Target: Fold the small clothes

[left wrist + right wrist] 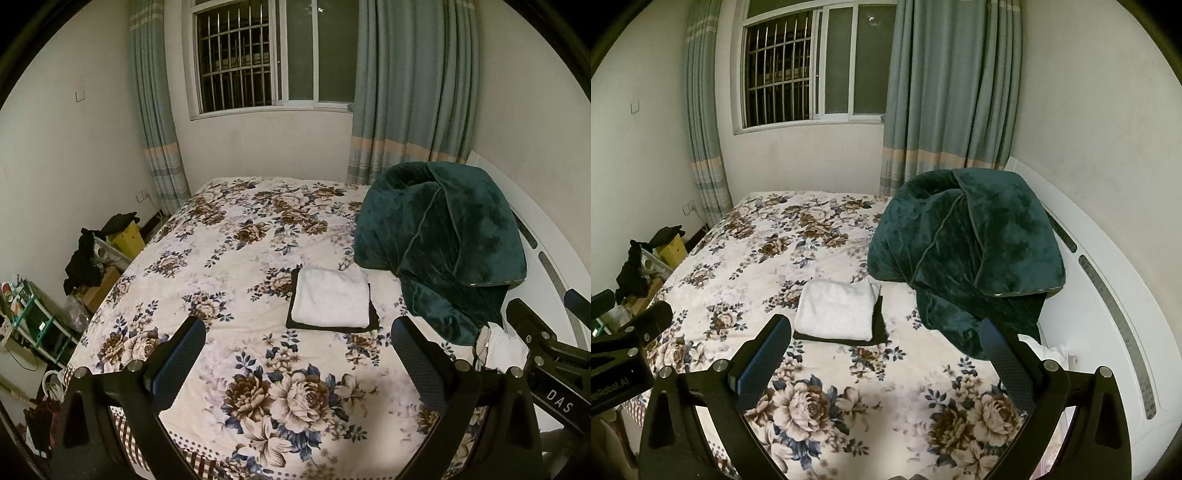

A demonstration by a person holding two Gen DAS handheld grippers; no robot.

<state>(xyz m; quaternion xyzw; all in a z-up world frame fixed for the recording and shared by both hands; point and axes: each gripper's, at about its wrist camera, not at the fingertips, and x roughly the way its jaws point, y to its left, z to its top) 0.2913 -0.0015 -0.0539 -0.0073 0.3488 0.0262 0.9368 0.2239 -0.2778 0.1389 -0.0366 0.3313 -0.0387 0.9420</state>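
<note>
A bed [258, 229] covered by a cream blanket printed with brown and blue flowers fills the small room, its far end under a barred window [236, 59] hung with grey-green curtains [413, 85] banded in peach. On the blanket near the middle lies a folded white cloth [330, 297] stacked on a folded black cloth [373, 317] whose edges show around it. Just beside them, toward the white headboard [1108, 295], a dark green plush quilt [443, 236] is heaped up, and a crumpled white garment [506, 345] lies at its foot. Left of the bed the floor is crowded with dark clothes thrown over boxes [92, 258] and a yellow box [127, 238]. The left hand-held gripper [299, 365] hangs above the near part of the blanket with its fingers spread wide and nothing between them; the right hand-held gripper [886, 365] is likewise spread and empty, closer to the quilt. The right tool's body, seen from the left wrist camera, reads "DAS" [559, 400]; the left tool's body, seen from the right wrist camera, shows partly cut lettering ending "Robot.AI" [611, 389]
</note>
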